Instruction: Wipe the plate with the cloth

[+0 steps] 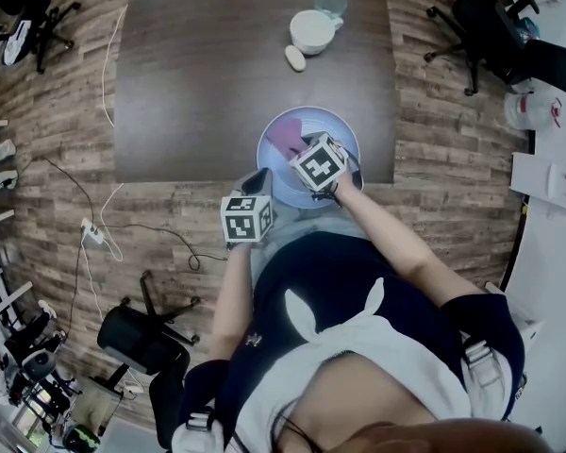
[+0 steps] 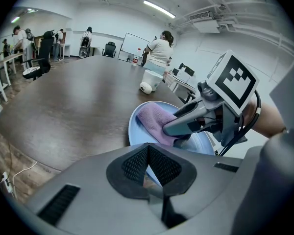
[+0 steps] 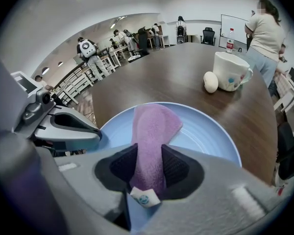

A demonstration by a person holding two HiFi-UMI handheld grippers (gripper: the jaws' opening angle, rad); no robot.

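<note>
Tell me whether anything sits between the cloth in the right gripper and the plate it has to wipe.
Nothing visible does. The right gripper is shut on the cloth, whose free end lies on the plate. The left gripper grips the plate's rim at the side; the mug stands well beyond.

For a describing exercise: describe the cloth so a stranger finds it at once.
Start at the dark table; at its near edge sits a pale blue plate. The cloth lies on it, pinched by the right gripper: the only purple, fluffy thing.
</note>
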